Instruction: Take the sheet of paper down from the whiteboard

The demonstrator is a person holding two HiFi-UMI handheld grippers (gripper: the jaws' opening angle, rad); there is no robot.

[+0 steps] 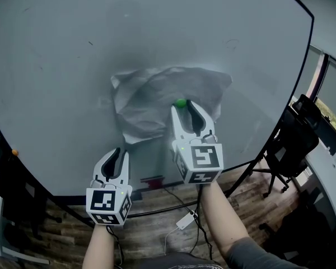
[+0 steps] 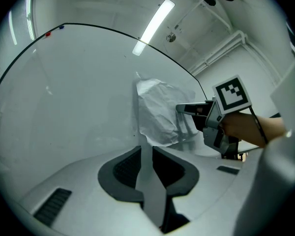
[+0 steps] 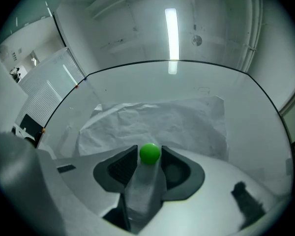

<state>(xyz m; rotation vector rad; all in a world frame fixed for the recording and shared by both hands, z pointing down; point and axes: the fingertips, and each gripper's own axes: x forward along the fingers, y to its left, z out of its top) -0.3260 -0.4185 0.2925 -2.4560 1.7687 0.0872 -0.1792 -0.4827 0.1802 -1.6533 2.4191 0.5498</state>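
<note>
Head view: I look down my two arms at a large whiteboard [image 1: 73, 66]. A crumpled sheet of paper [image 1: 151, 102] hangs near its middle, pinned by a small round green magnet [image 1: 180, 102] near the sheet's upper middle. My right claw [image 1: 183, 107] points at the paper, with its tips on either side of the magnet. My left claw [image 1: 119, 153] sits lower and to the left, below the sheet's bottom corner and apart from it.

Left gripper view: the left claw [image 2: 146, 150] stands narrow, with only a slim gap between its jaws and nothing in it. Beyond it are bare board and the paper's left edge [image 2: 157, 114]. The right claw [image 2: 186, 110] reaches in from the right against the sheet.

Right gripper view: the right claw [image 3: 150, 155] stands wide, with the green magnet [image 3: 150, 152] between its tips. The ball fills most of the gap, but I see no pads pressing on it. I read the claw as straddling the magnet, not gripping it.

I judge the step in hand to be freeing the magnet, with the sheet not yet taken down. Next, the right claw must close on the ball and pull it straight off the board. The left claw should first pinch the paper's lower edge, since the sheet will likely drop once it is unpinned.
</note>
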